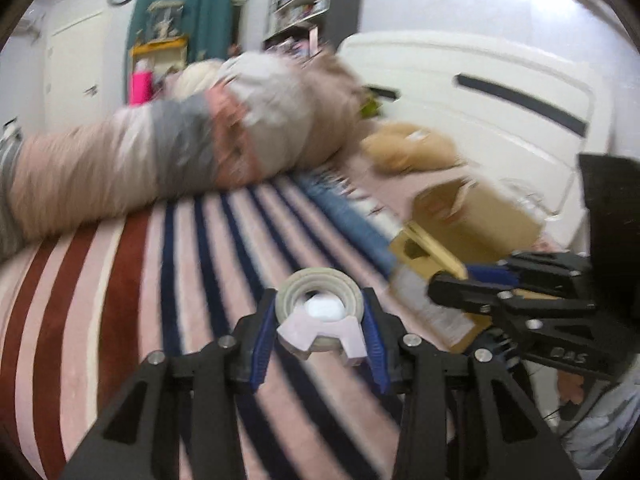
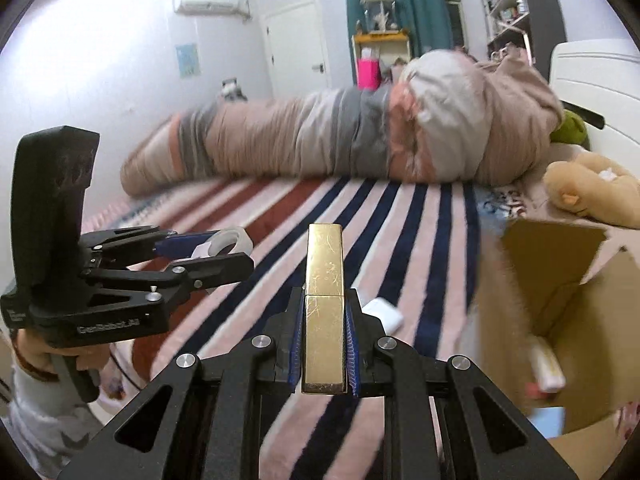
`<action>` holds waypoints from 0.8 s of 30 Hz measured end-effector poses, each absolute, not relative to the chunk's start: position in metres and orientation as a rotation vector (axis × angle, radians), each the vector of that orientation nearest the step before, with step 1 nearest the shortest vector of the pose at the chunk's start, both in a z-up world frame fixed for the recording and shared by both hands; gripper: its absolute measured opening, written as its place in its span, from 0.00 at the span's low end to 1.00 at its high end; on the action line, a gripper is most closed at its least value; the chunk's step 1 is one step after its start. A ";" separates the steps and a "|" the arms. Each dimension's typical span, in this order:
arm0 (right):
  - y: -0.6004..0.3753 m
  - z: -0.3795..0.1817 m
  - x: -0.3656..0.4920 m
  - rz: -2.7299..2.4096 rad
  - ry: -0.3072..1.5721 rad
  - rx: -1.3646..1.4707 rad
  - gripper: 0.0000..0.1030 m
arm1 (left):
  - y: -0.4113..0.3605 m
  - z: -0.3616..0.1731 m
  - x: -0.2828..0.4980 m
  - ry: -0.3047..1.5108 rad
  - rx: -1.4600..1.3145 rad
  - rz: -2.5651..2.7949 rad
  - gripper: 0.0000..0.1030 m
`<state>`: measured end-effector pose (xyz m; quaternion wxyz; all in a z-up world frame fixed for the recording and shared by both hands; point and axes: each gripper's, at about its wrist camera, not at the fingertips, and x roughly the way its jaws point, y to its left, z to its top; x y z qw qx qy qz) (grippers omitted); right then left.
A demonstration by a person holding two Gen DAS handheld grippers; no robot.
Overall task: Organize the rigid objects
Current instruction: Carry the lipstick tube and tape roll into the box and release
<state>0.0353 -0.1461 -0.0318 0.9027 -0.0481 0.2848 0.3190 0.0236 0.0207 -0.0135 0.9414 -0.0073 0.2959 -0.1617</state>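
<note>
A: Left tongs (image 1: pixel 320 320) — what's in them?
B: A roll of tape (image 1: pixel 320 300), clamped between the blue pads, held above the striped bed (image 1: pixel 120 300).
A: Right tongs (image 2: pixel 324 320)?
B: Closed tight on a gold box (image 2: pixel 324 280), standing on edge, pointing forward.
A: Anything nearby?
B: An open cardboard box (image 2: pixel 560 300) at the right, just beside the gold one. A small white case (image 2: pixel 384 312) lies on the bed under the right tongs.
</note>
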 end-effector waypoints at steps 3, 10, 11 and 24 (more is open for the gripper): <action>-0.178 -0.017 0.033 0.591 0.554 -0.089 0.13 | -0.012 0.011 0.029 0.575 -0.001 -0.402 0.36; -0.265 -0.010 0.041 0.409 0.554 -0.037 0.13 | -0.096 0.026 0.057 0.596 0.069 -0.535 0.36; -0.279 -0.014 0.048 0.384 0.585 -0.031 0.13 | -0.107 0.026 0.063 0.607 0.075 -0.549 0.36; -0.328 -0.052 0.103 0.259 0.719 -0.135 0.14 | -0.198 -0.014 0.127 0.809 0.212 -0.552 0.36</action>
